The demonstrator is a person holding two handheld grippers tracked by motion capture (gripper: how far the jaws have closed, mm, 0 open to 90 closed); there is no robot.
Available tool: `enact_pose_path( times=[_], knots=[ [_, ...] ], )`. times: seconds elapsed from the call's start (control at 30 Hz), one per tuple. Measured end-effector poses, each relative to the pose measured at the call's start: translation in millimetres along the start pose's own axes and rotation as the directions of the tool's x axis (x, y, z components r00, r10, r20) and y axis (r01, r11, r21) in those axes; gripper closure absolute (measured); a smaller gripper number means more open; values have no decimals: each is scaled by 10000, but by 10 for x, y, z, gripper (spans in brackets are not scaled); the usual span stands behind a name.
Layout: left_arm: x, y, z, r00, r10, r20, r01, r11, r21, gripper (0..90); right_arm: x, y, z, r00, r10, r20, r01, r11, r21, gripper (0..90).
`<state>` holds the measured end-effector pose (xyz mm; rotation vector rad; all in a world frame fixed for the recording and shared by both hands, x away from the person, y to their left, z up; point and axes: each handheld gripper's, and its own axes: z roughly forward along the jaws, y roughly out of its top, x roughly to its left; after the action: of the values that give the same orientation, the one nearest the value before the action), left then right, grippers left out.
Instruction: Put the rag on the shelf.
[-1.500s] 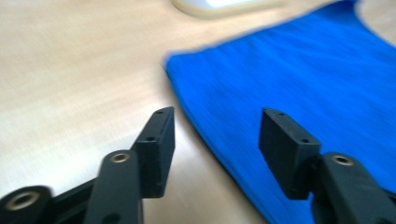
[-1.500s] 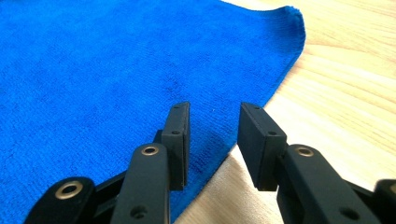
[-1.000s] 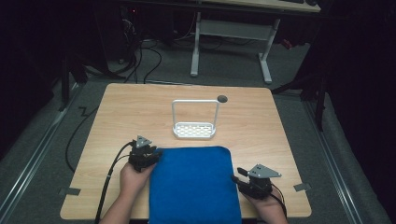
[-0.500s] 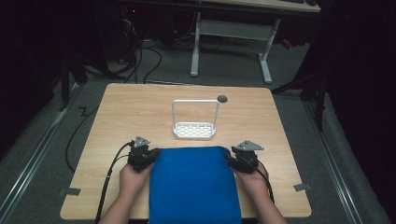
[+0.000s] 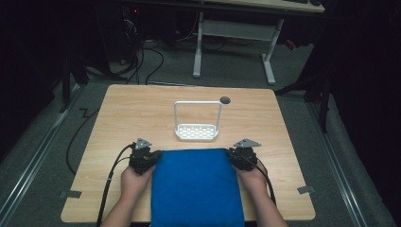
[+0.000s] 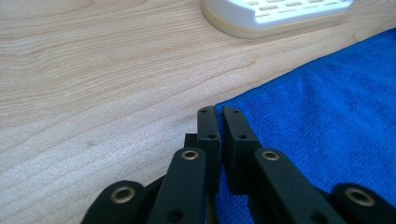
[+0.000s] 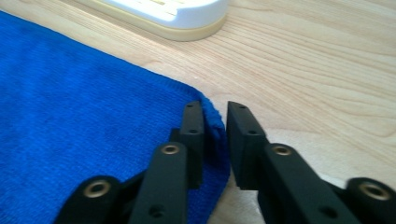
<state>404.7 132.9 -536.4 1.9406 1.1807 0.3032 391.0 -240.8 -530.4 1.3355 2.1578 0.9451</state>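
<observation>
A blue towel (image 5: 196, 187) lies flat on the wooden table (image 5: 142, 109), near the front edge. My left gripper (image 5: 152, 159) sits at its far left corner. In the left gripper view the left gripper (image 6: 218, 112) is shut, with the towel (image 6: 327, 116) pinched by its edge. My right gripper (image 5: 234, 158) sits at the far right corner. Its jaws have just been closing. In the right gripper view the right gripper (image 7: 215, 108) has the towel's (image 7: 70, 93) bunched corner between its jaws, with a gap still showing.
A white slotted rack (image 5: 197, 127) with a tall wire handle stands just beyond the towel at mid table; its base shows close ahead (image 6: 275, 14) (image 7: 173, 14). A dark round hole (image 5: 225, 100) lies behind it. Bare wood lies left and right.
The right hand has moved from the towel's near right side up to its far right corner, and its jaws have narrowed around that corner. The left gripper has stayed put and shut.
</observation>
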Motion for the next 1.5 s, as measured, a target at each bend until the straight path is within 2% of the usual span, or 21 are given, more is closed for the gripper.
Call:
enact_pose_path(
  times=[0.03, 0.13, 0.3, 0.37, 0.5, 0.6, 0.67, 0.77, 0.8, 0.83, 0.87, 0.9, 0.93, 0.97, 1.0, 1.13, 1.27, 1.33, 1.37, 1.4, 1.5],
  knots=[
    [-2, -1, -4, 10000, 74, 1, -74, 10000, -31, 864, -7, 1, -3, 10000, 40, -36, -40, 10000, 0, 853],
    [-7, -9, -20, 10000, 95, -2, -95, 9997, -235, 863, -24, 5, -19, 9999, -5, -137, 4, 9999, -120, 879],
    [-12, -22, -64, 9997, 243, 97, -236, 9979, -596, 865, -25, 9, -82, 9991, 210, -382, -229, 9985, -496, 881],
    [-44, -32, -98, 9986, 506, 125, -494, 9951, -858, 866, -7, 11, -120, 9991, 112, -421, -140, 9976, -677, 881],
    [-82, -39, -168, 9985, 483, 266, -448, 9918, -1201, 867, 49, 23, -219, 9981, 42, -614, -106, 9945, -1046, 881],
    [-130, -14, -283, 9973, 712, 160, -672, 9815, -1794, 867, 119, 42, -308, 9979, -206, -622, 112, 9891, -1469, 881],
    [-139, 0, -326, 9973, 723, 121, -684, 9779, -1976, 867, 135, 47, -333, 9978, -238, -622, 139, 9876, -1561, 881],
    [-153, 28, -422, 9970, 765, 73, -725, 9676, -2420, 868, 176, 68, -430, 9980, -326, -548, 208, 9790, -2028, 880],
    [-159, 43, -482, 9970, 771, 32, -735, 9611, -2663, 868, 183, 78, -467, 9981, -320, -527, 197, 9753, -2198, 881],
    [-159, 43, -482, 9970, 771, 32, -735, 9611, -2663, 868, 187, 85, -493, 9983, -280, -520, 154, 9733, -2290, 881],
    [-176, 62, -541, 9965, 835, -12, -802, 9532, -2915, 868, 192, 93, -526, 9984, -252, -511, 118, 9689, -2471, 881],
    [-176, 62, -541, 9965, 835, -12, -802, 9532, -2915, 868, 192, 93, -526, 9984, -252, -511, 118, 9689, -2471, 881],
    [-181, 69, -562, 9963, 853, -27, -822, 9504, -3000, 868, 199, 107, -566, 9985, -223, -501, 81, 9631, -2691, 881],
    [-188, 79, -589, 9962, 875, -29, -840, 9461, -3129, 868, 204, 116, -592, 9984, -220, -518, 68, 9609, -2767, 881],
    [-209, 97, -644, 9962, 872, 12, -814, 9354, -3440, 868, 229, 141, -662, 9986, -302, -440, 151, 9509, -3091, 880],
    [-263, 136, -759, 9944, 1053, 33, -955, 9144, -3933, 868, 273, 187, -772, 9987, -397, -326, 255, 9340, -3565, 880],
    [-328, 171, -880, 9930, 1183, 68, -1028, 8890, -4461, 868, 299, 226, -880, 9987, -403, -318, 242, 9159, -4008, 880],
    [-367, 184, -942, 9919, 1274, 22, -1111, 8731, -4748, 868, 307, 247, -941, 9986, -447, -290, 282, 9048, -4250, 880],
    [-367, 184, -942, 9919, 1274, 22, -1111, 8731, -4748, 869, 313, 259, -975, 9986, -477, -243, 322, 8981, -4386, 880],
    [-409, 197, -1006, 9907, 1363, -8, -1179, 8542, -5063, 869, 322, 273, -1023, 9985, -498, -231, 339, 8905, -4537, 880],
    [-468, 221, -1094, 9883, 1524, -61, -1316, 8319, -5391, 869, 349, 301, -1137, 9983, -570, -126, 431, 8660, -4982, 880]
  ],
)
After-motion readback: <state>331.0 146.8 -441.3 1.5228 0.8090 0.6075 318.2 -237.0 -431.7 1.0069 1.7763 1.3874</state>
